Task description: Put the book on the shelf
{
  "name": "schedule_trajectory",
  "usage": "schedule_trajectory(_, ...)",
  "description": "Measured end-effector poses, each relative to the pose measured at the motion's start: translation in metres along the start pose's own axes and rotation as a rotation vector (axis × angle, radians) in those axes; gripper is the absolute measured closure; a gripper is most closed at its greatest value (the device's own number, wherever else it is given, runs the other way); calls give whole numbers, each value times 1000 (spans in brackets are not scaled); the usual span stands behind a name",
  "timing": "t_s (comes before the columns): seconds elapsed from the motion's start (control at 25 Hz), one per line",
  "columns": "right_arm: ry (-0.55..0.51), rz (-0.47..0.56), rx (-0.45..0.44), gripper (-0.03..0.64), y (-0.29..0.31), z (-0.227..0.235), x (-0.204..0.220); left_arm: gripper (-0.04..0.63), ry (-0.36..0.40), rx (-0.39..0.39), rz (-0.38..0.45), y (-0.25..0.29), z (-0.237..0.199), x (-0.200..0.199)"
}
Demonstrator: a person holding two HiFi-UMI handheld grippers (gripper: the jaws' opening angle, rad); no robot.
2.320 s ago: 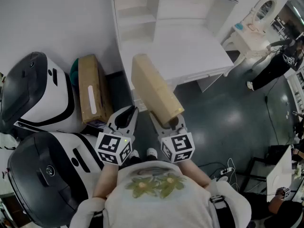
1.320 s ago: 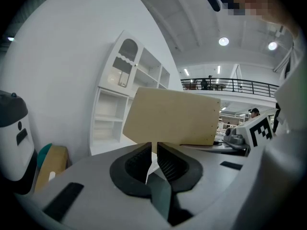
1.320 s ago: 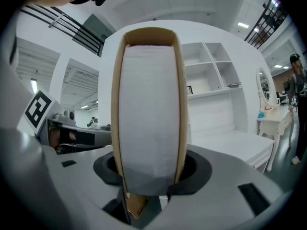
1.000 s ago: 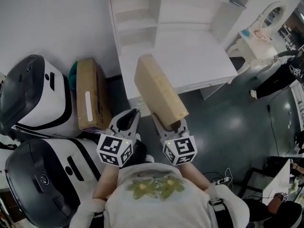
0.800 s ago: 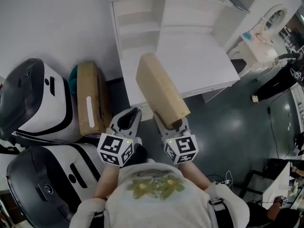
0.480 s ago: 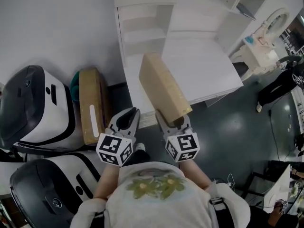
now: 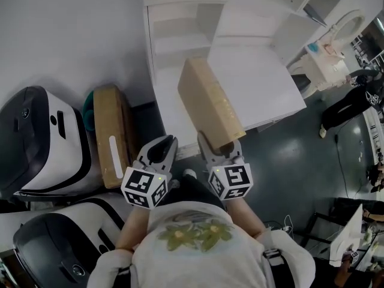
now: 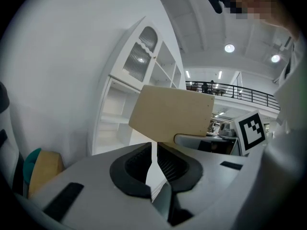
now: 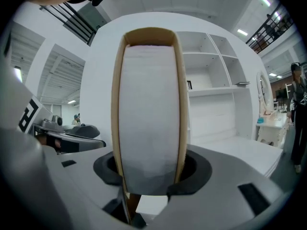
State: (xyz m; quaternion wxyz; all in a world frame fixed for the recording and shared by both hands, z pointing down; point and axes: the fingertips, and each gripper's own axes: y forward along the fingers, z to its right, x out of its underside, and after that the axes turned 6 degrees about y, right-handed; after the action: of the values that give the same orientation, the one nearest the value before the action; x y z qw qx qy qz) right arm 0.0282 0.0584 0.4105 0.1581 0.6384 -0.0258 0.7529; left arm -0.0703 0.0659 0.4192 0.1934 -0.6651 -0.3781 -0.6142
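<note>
A thick tan book (image 7: 210, 104) sticks up and forward from my right gripper (image 7: 219, 153), which is shut on its near end. In the right gripper view the book (image 9: 149, 104) fills the middle, white page edges between tan covers, clamped in the right gripper (image 9: 149, 176). Its far end hangs over the white desk top (image 7: 252, 83) of the white shelf unit (image 7: 174, 26); the shelf compartments (image 9: 211, 95) stand behind it. My left gripper (image 7: 157, 153) is beside it on the left, shut and holding nothing. In the left gripper view the left gripper (image 8: 154, 152) points at the book (image 8: 170, 114).
A long cardboard box (image 7: 110, 134) stands on the floor left of the shelf unit, with a teal thing (image 7: 89, 104) behind it. Two big white-and-black machines (image 7: 36, 143) (image 7: 60, 245) fill the left. At the right are a small white table (image 7: 327, 59) and a person (image 7: 354, 95).
The person has stepped nearer the shelf unit; the book, still in my right gripper, now reaches over the desk top. The left gripper keeps its place beside it.
</note>
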Motion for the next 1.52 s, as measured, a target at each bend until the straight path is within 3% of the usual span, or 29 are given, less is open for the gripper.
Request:
schedule_trajectory(0.36, -8, -5, 7, 379, 45, 24, -13, 538, -28, -7, -16, 38, -27, -7)
schedule_trajectory(1.12, -38, 30, -46, 379, 145, 69, -46, 538, 20, -47, -4, 125, -76, -49)
schedule_trajectory(1.52, -45, 14, -49, 379, 187, 83, -41, 538, 40, -84, 0, 152, -97, -61)
